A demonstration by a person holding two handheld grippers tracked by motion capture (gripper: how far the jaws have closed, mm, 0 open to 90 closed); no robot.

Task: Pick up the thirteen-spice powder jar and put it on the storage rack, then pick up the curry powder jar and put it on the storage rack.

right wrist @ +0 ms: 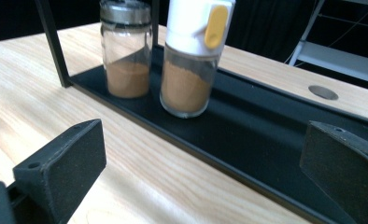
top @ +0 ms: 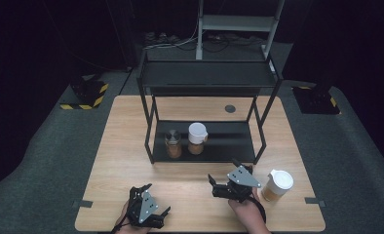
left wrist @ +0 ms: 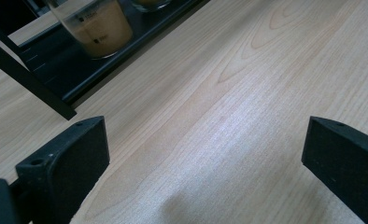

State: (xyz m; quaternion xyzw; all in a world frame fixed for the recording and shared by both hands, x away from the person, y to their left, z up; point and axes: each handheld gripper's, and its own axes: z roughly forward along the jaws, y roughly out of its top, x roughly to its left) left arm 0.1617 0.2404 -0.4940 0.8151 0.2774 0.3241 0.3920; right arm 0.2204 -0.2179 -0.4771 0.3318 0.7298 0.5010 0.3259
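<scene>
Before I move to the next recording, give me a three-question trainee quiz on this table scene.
1. True or false: the white-capped jar stands on the rack's bottom shelf.
2. How many spice jars are on that shelf?
3. What stands on the table just right of the right gripper? A) a white-lidded jar B) a bowl C) a spoon

Key: 1 true. 2 two: the white-capped jar and the metal-capped jar. 3 A.
</scene>
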